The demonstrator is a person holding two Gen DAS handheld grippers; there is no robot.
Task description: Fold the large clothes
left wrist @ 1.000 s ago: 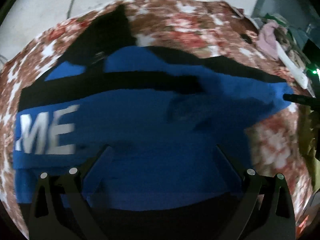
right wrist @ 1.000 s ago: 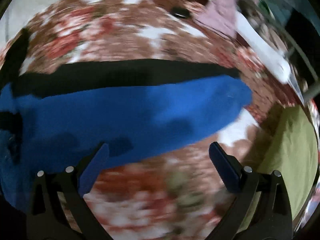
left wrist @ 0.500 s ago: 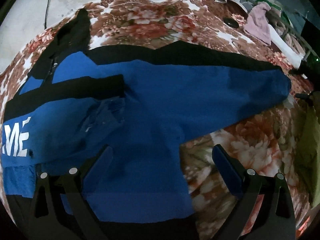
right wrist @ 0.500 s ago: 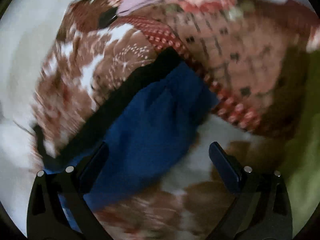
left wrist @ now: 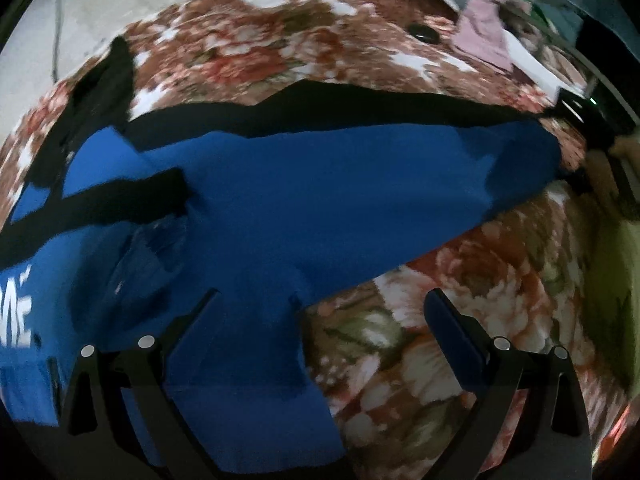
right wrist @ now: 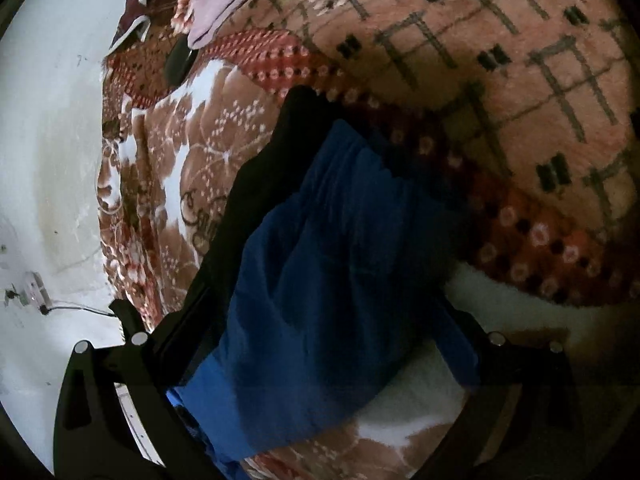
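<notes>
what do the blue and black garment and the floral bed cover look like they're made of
The blue and black garment looks like a soft matte knit, perhaps fleece or cotton jersey: no sheen, and its sleeve drapes in loose rounded folds. The floral bed cover in brown, red and white looks like plush, blanket-like fabric; its printed flowers have fuzzy edges, though blur leaves that open.

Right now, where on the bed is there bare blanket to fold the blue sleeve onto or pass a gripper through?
Bare floral blanket lies below the blue sleeve, ahead of the open left gripper, and beyond the garment's black stripe. It gets crowded at the far corner, by the pink cloth and small dark object.
</notes>
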